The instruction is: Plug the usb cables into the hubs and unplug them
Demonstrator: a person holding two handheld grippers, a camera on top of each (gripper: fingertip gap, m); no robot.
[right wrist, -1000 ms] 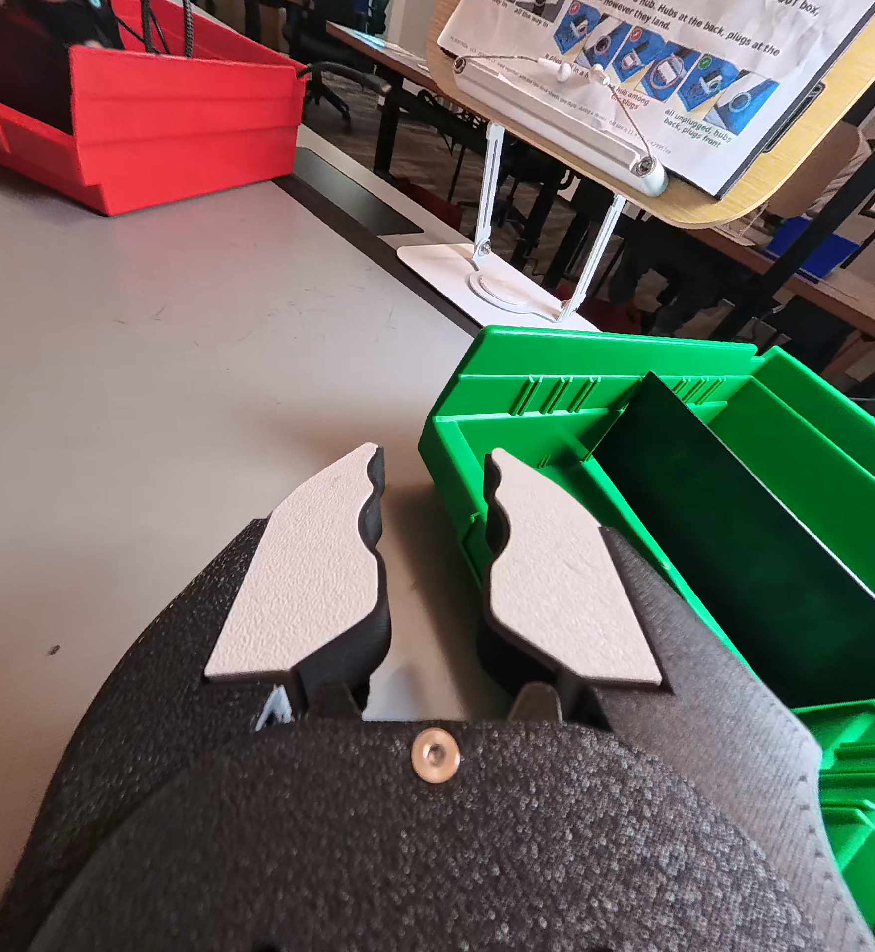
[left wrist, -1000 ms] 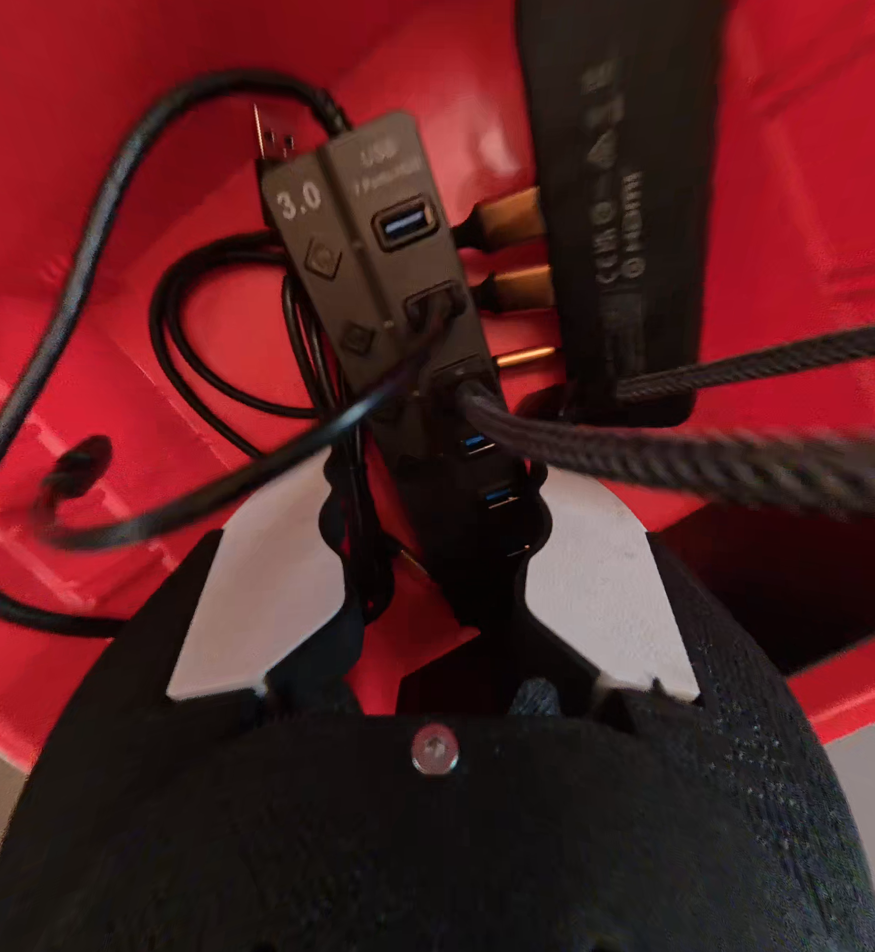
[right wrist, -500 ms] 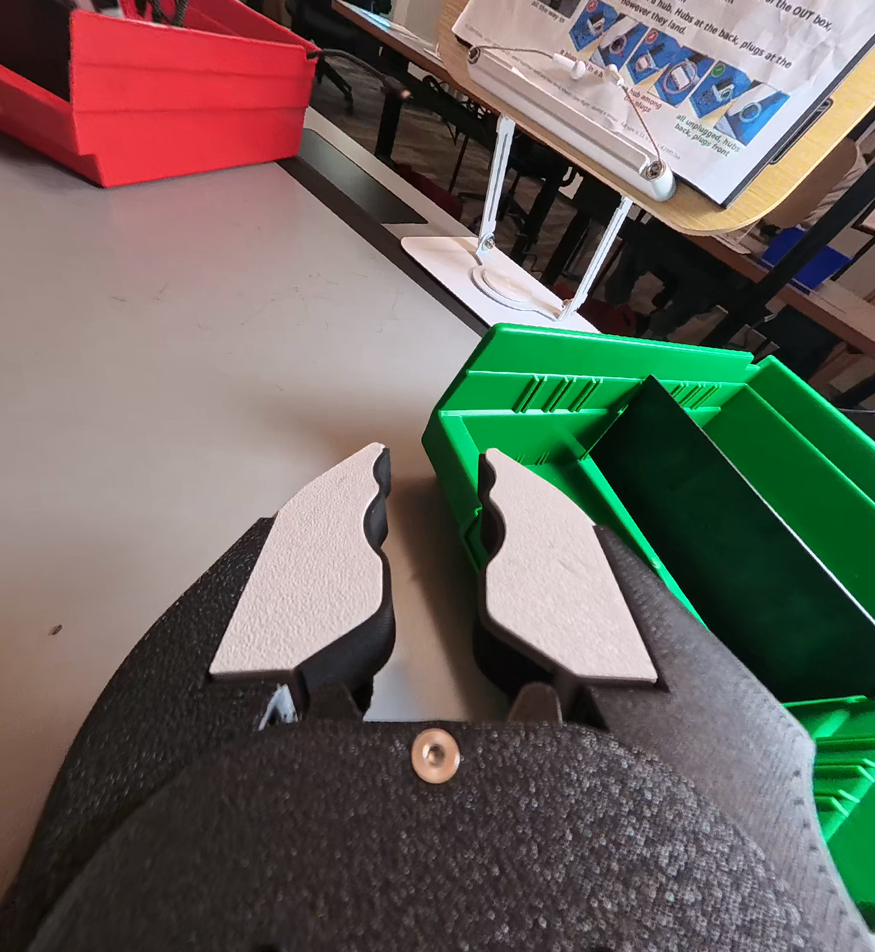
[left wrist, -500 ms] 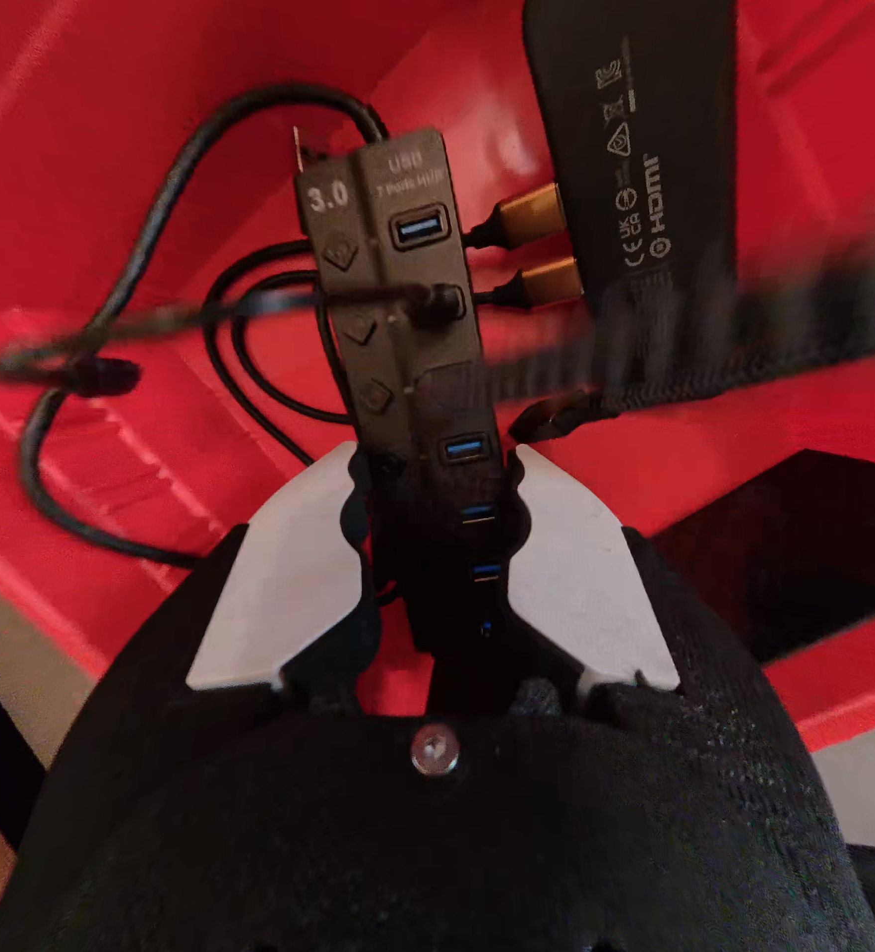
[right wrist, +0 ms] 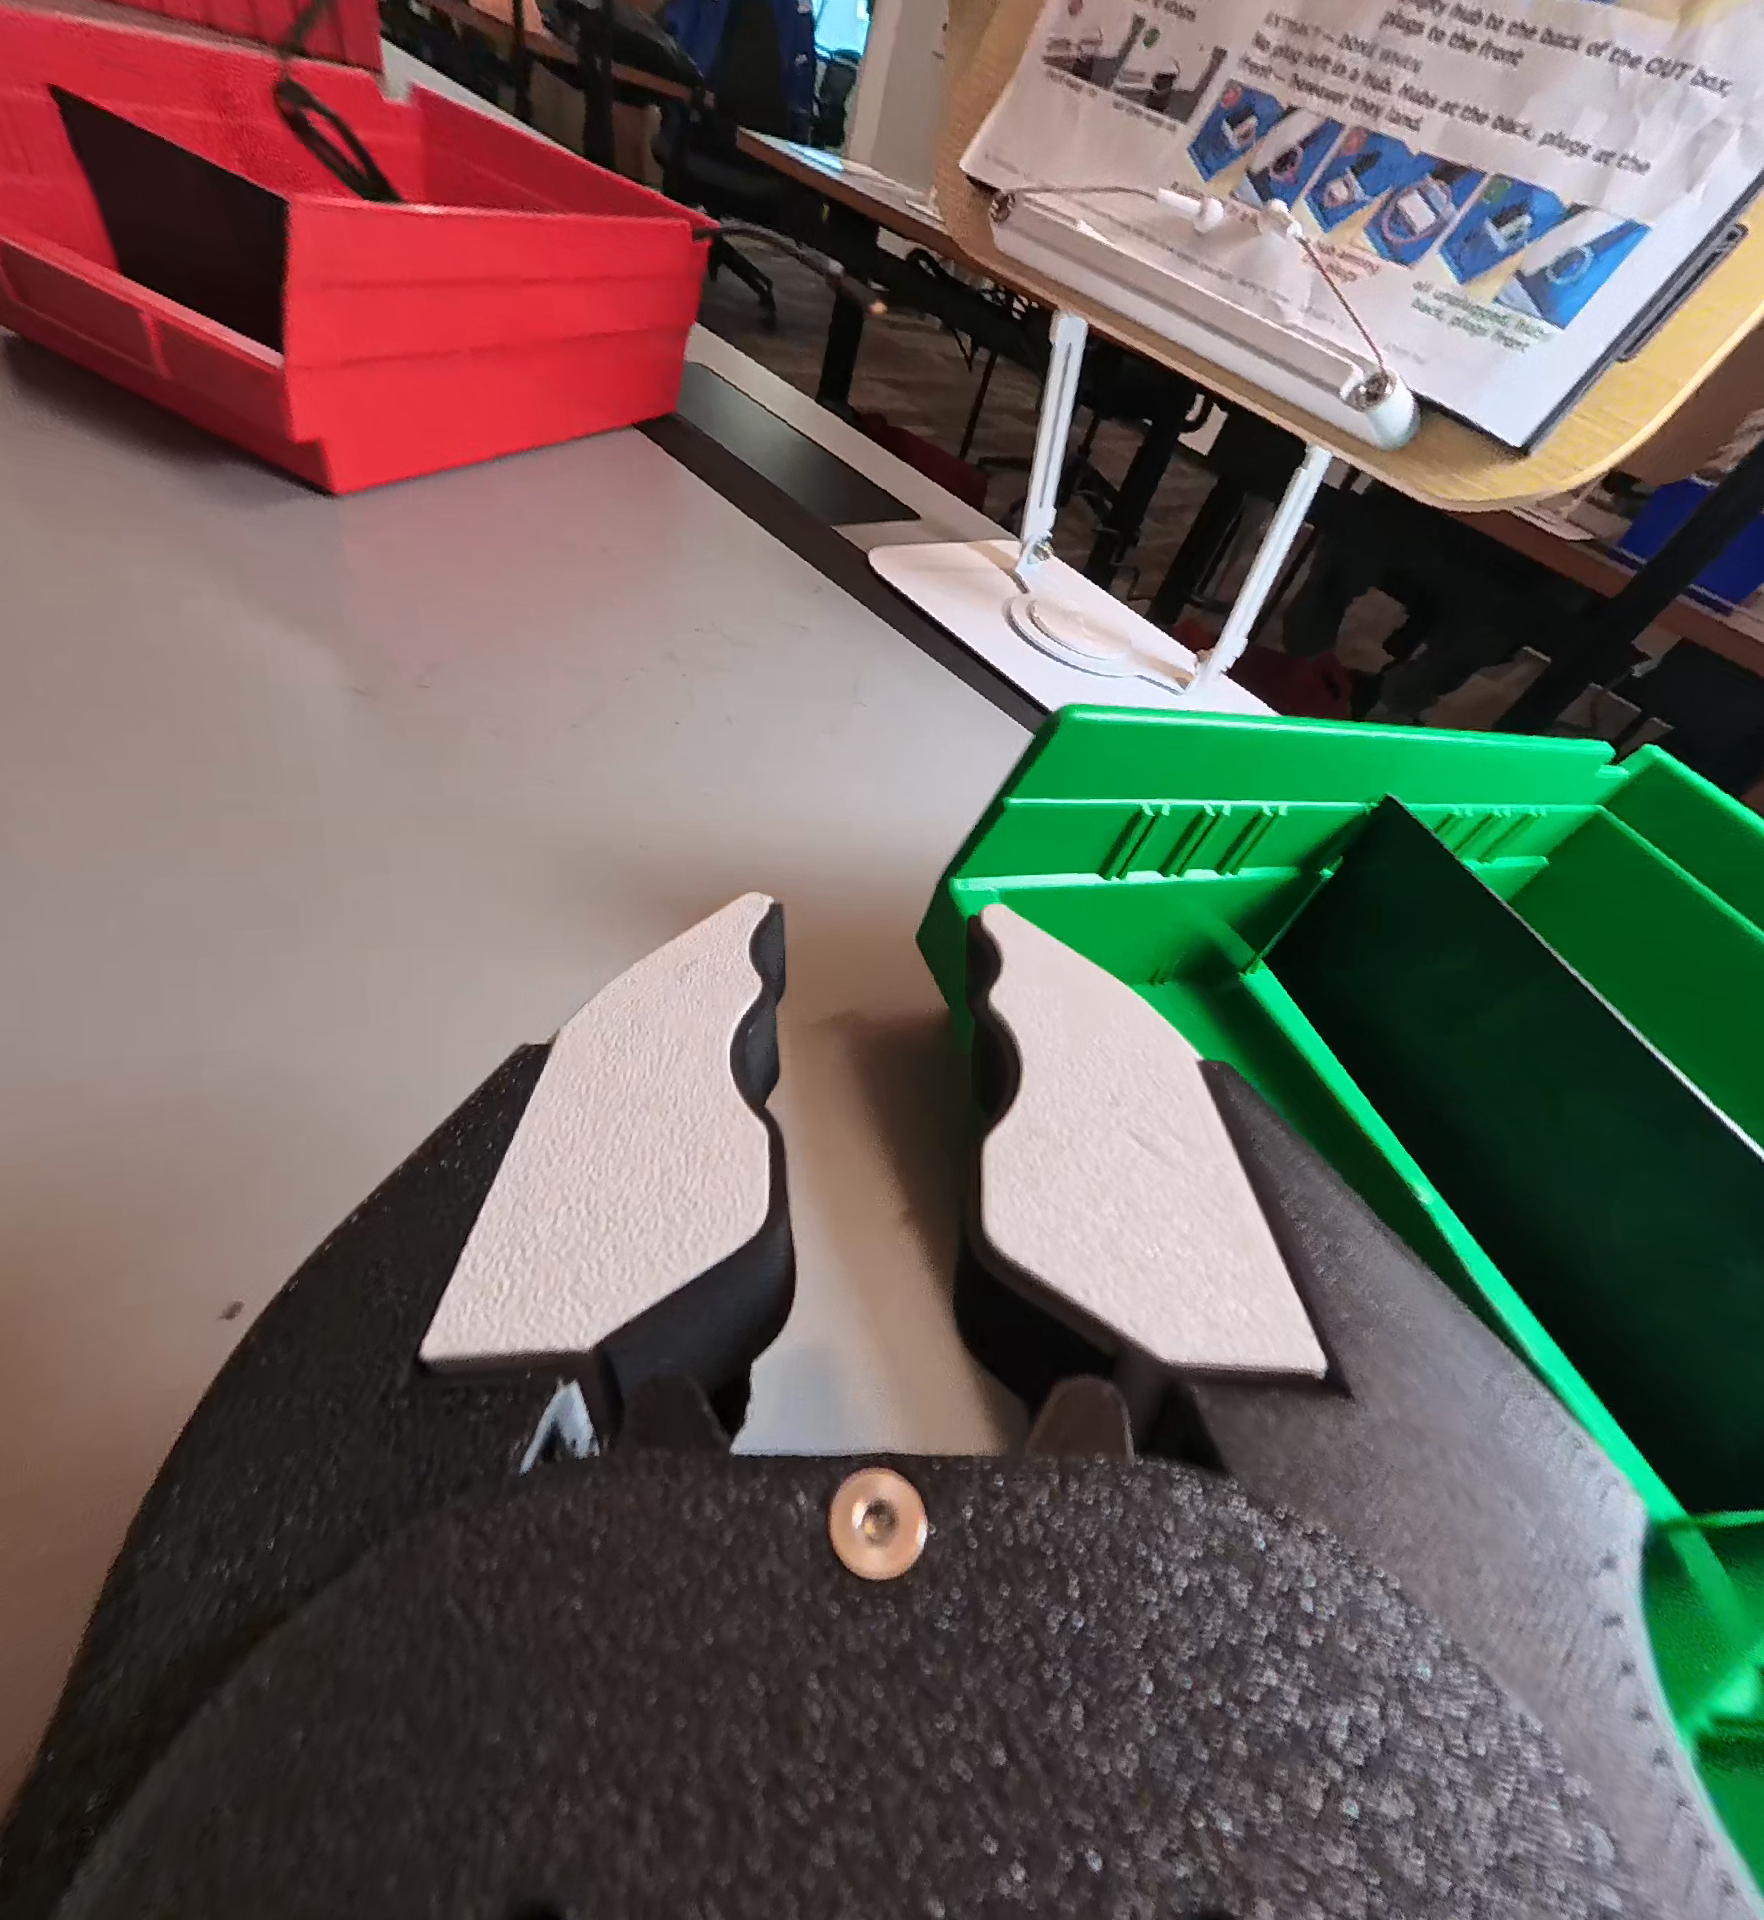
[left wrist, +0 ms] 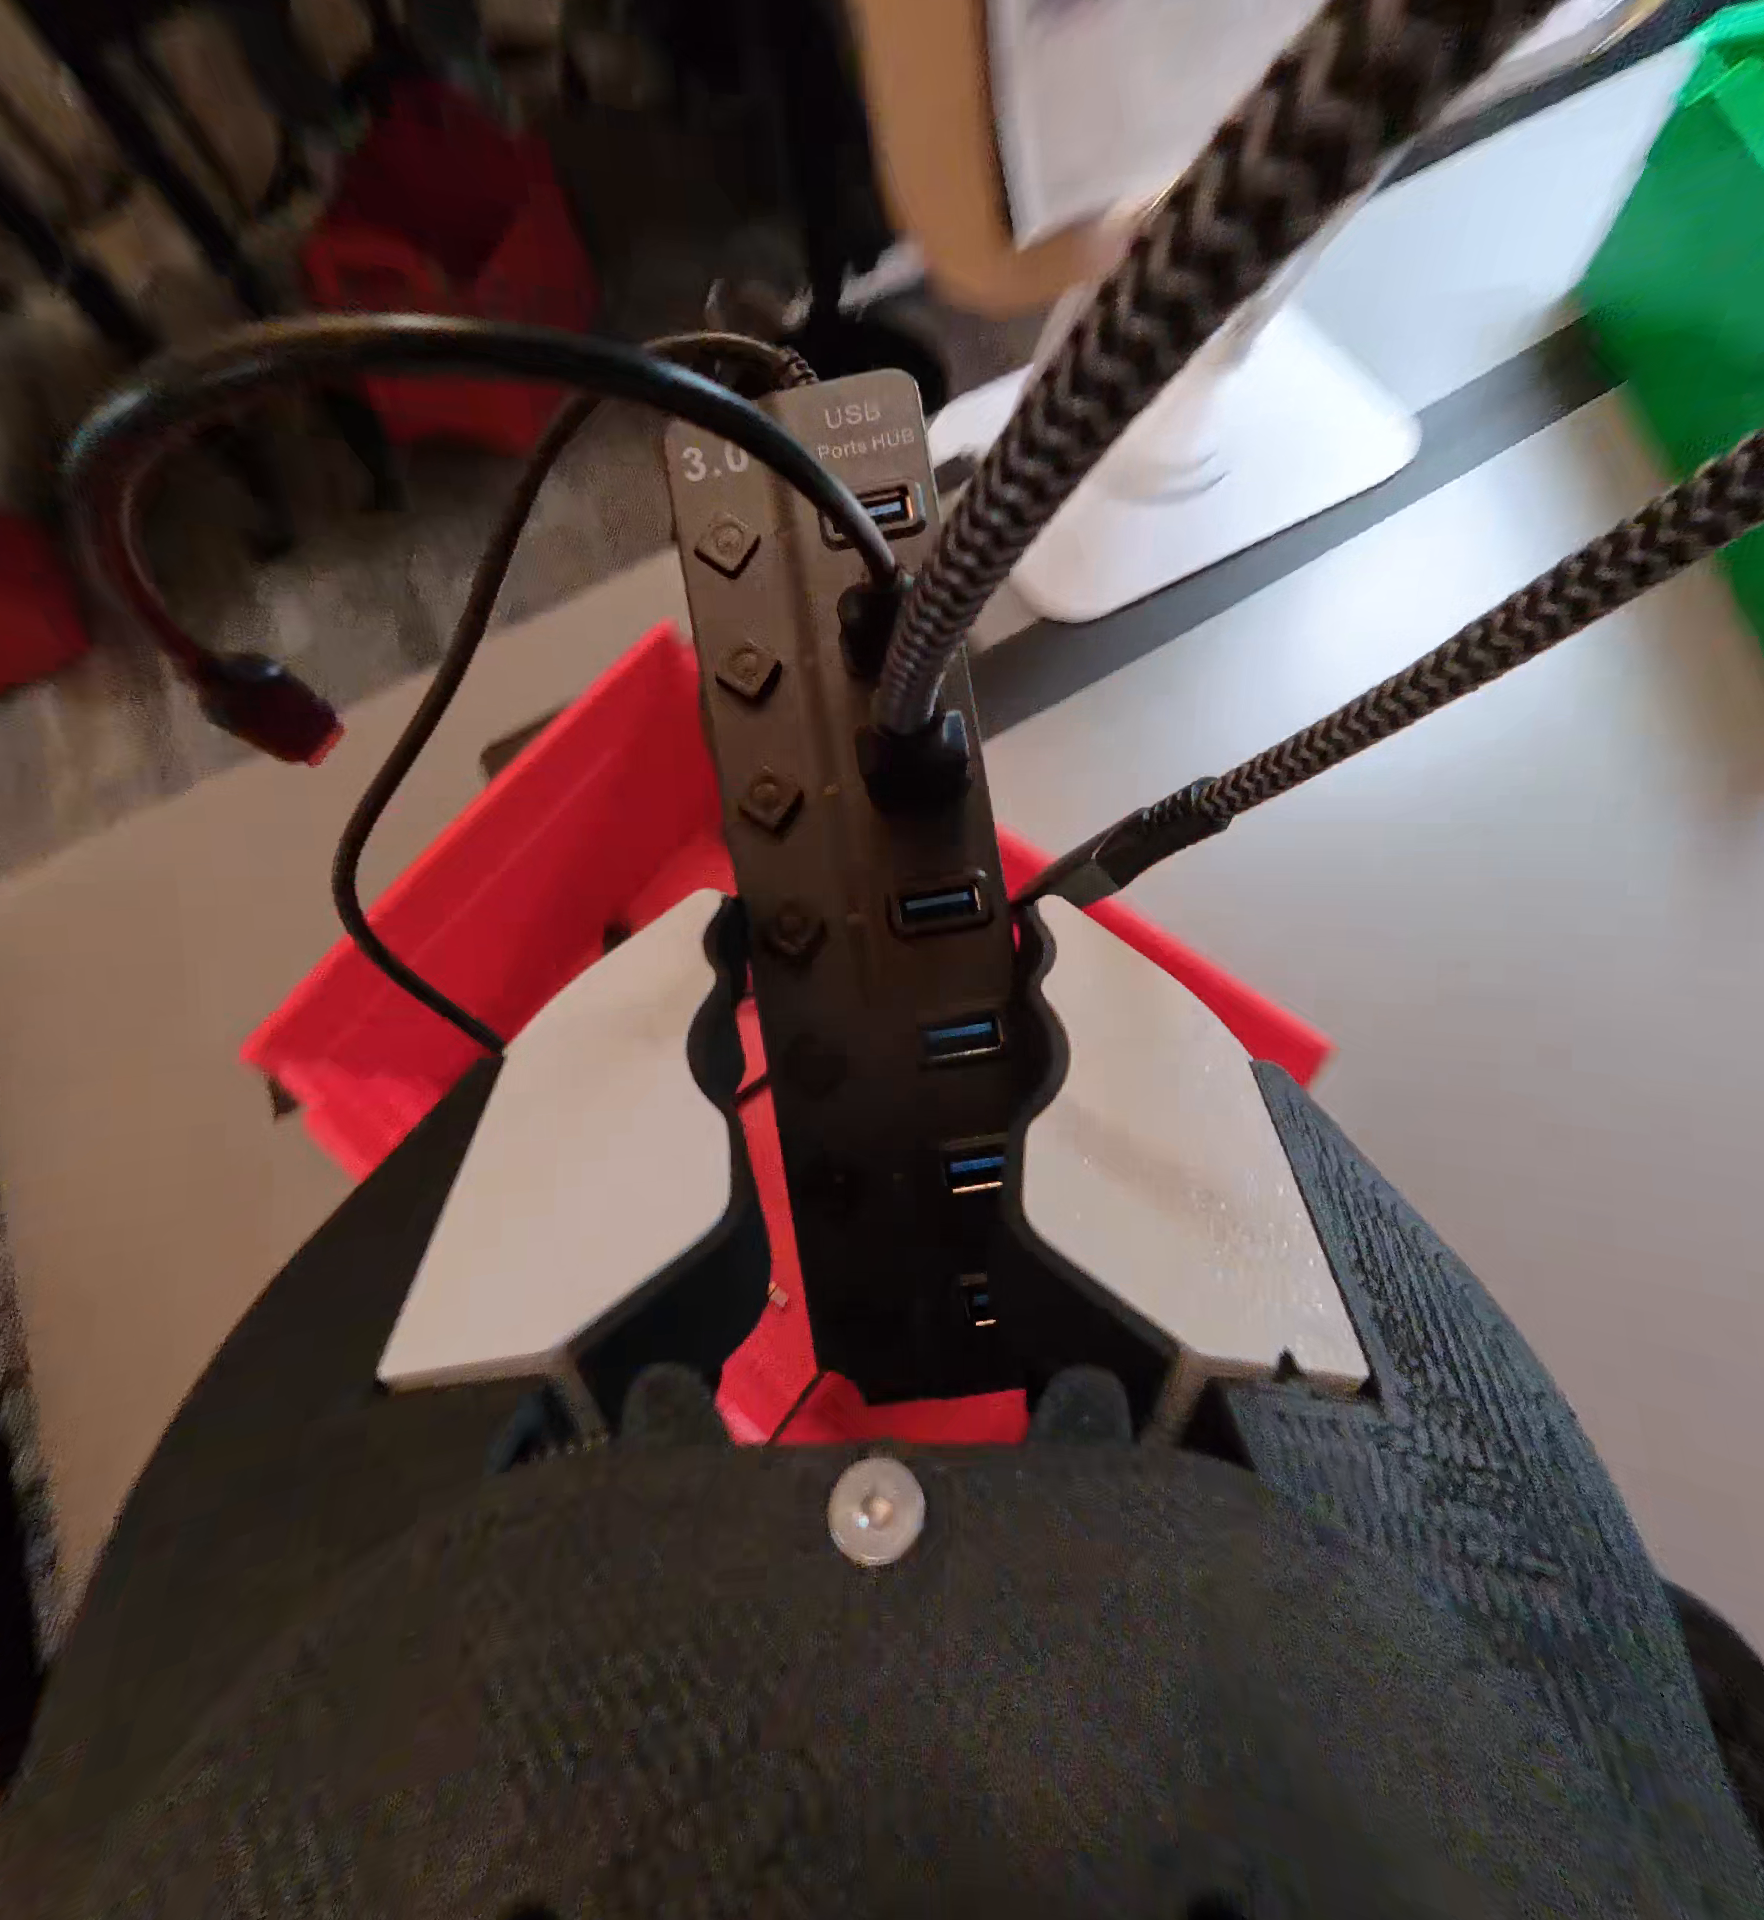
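Since a second ago your left gripper [left wrist: 873, 997] has lifted the black USB hub [left wrist: 862, 831] clear of the red bin [left wrist: 504, 935], clamped on its lower half. Two cables stay plugged toward twelve o'clock: a thick braided cable [left wrist: 1117, 343] and a thin black cable [left wrist: 421, 343]. The hub looks rigid and light; pinch plugs at their housings. Your right gripper [right wrist: 873, 1023] waits empty, slightly parted.

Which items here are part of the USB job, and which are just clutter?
Job:
- black USB hub, clamped in the left gripper
- braided cable plugged into it
- thin black cable
- right gripper, open, empty
- red bin
- green bin

Clutter:
- white document stand
- instruction sheet
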